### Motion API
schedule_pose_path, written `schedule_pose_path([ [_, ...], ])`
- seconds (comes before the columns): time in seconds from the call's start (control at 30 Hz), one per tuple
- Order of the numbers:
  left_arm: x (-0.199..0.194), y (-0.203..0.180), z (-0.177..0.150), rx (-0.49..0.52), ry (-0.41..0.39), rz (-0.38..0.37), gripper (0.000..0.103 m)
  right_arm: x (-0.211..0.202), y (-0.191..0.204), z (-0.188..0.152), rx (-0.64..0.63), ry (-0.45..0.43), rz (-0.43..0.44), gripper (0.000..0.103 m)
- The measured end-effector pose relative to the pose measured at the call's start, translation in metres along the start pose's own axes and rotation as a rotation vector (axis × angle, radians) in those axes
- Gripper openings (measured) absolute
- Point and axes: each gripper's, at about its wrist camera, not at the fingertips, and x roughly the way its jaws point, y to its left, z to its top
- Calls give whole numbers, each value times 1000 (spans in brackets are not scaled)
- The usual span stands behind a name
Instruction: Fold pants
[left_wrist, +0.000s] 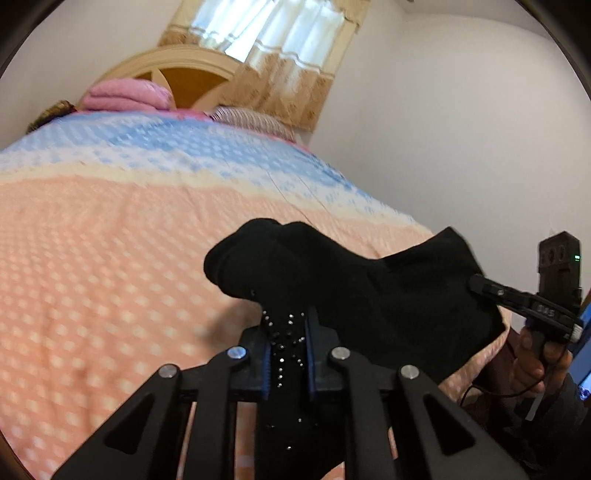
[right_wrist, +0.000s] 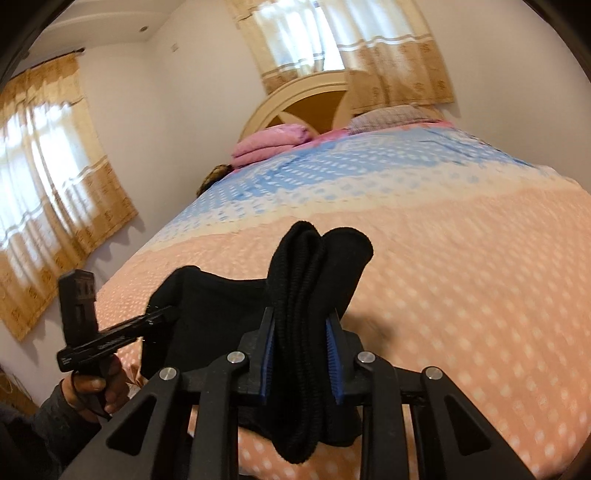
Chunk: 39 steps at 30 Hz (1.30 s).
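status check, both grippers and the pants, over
Left gripper shut on black pants. Right gripper shut on the same pants, bunched thick. Pants lifted over the bed; nothing in the way.

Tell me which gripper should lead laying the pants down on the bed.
Probably right. The right gripper clamps the thick ribbed bunch of the pants, over open bed; the left gripper pinches only a thin studded strip near the bed's edge.

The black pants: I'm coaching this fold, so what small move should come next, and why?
Probably lower both grippers together toward the peach and blue bedspread and spread apart. The left gripper and right gripper each clamp a bunched part of the black pants, which hang crumpled above the bed, so they need laying flat first.
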Motion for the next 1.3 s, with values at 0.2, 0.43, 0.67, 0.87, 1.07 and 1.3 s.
schedule_pose_path([
  [0.2,-48,48,21,-15,-75,146,14,73,53,34,-38,57,127,25],
  [0.43,-96,119,24,-63,-126,374,14,163,159,45,-147,116,250,25],
  [0.67,-76,179,-8,-106,-46,529,15,239,186,15,-157,216,221,25],
  [0.87,-62,185,-30,-110,-39,640,72,256,148,6,-48,296,193,43],
  [1.07,-71,199,-30,-159,-20,653,88,247,142,6,-11,289,202,50],
  [1.3,-98,185,-40,-133,14,699,90,209,117,6,0,226,103,57],
])
